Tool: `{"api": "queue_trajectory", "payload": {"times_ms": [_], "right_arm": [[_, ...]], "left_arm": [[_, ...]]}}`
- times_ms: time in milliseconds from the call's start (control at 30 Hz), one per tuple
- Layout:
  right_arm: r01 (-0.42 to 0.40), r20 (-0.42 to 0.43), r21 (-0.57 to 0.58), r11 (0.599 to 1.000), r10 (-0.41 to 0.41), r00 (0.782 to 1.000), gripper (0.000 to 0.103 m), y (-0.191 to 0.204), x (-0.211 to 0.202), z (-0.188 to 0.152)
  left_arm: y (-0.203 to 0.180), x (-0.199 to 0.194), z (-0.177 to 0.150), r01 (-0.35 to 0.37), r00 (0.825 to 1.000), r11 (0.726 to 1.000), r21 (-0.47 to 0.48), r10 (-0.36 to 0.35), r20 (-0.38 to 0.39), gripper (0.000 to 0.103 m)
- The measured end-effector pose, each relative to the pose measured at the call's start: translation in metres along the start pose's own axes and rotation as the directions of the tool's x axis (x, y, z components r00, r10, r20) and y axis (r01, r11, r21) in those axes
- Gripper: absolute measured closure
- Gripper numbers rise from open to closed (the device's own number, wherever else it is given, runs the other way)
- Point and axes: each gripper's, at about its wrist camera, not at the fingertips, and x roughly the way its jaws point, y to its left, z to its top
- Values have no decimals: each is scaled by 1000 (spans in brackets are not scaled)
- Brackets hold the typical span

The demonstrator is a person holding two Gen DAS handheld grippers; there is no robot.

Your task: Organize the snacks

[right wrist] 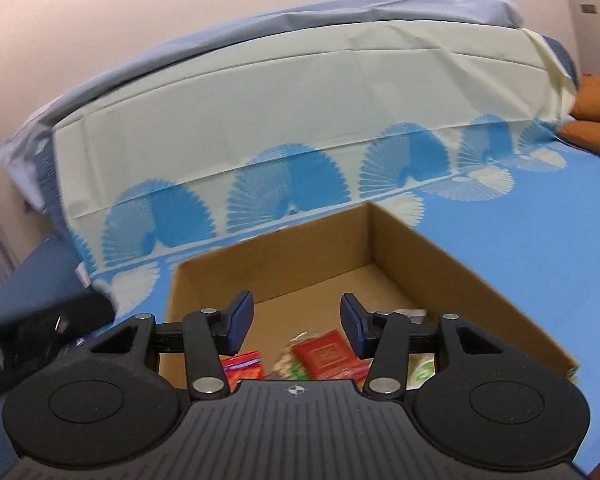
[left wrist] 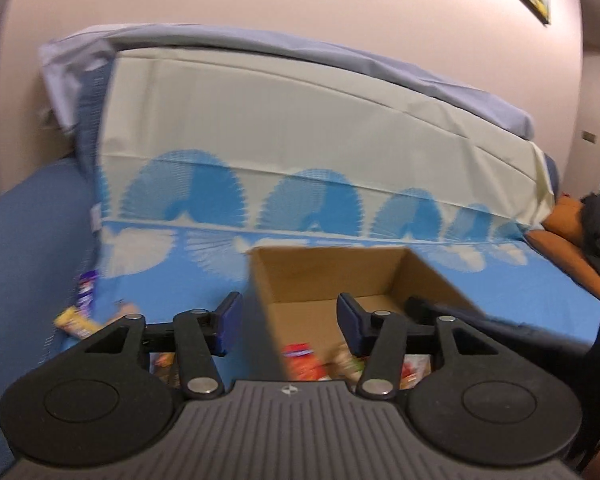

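Several packets already down in the cardboard box [right wrist: 452,264]: a red foil sachet [right wrist: 327,354], a red-and-purple pouch [right wrist: 242,364], a pale green packet [right wrist: 422,370] at the near right corner, all lying loose on the brown floor of the box. Still out on the blue bedspread [left wrist: 172,292] to the left of the box: a yellow wrapped bar [left wrist: 76,322], a purple packet [left wrist: 86,294], plus 1 or 2 more half hidden behind the linkage, too blurred to name. Roughly midway, by that count, with the far half of the box bare. Right gripper [right wrist: 296,322] poised over the box, jaws parted about halfway, nothing between the blue pads. Left gripper [left wrist: 290,322] straddling the box's left wall, jaws likewise half apart and holding nothing. Box plain corrugated card, matte, square-cornered, top flaps not visible. Wrappers glossy, crinkled, thin, likely slippery under a pinch. Bedspread smooth cotton with white fan prints; behind it a cream sheet [right wrist: 260,100] creased over a raised mattress edge.
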Motion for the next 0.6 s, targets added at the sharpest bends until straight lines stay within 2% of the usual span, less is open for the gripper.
{"api": "queue_trajectory", "payload": {"times_ms": [200,300,467,600], "right_arm": [[-32,29,-128,991,36,999,53,31,-5,-14],[-53,40,-183,982,61,997,53,45,-8,-21],[-98,54,-280,955,118,992,53,68,-12,-34],[-139,54,-342,929,167,984,54,83,-15,-45]], "left_arm": [[50,-19,-18,-30,998,999,-41,32,47,68],[68,-17,-33,-39,998,999,-35,41,52,68],[97,-8,-72,-85,996,995,-59,85,-1,74],[115,5,-102,-91,992,990,-111,80,-95,81]]}}
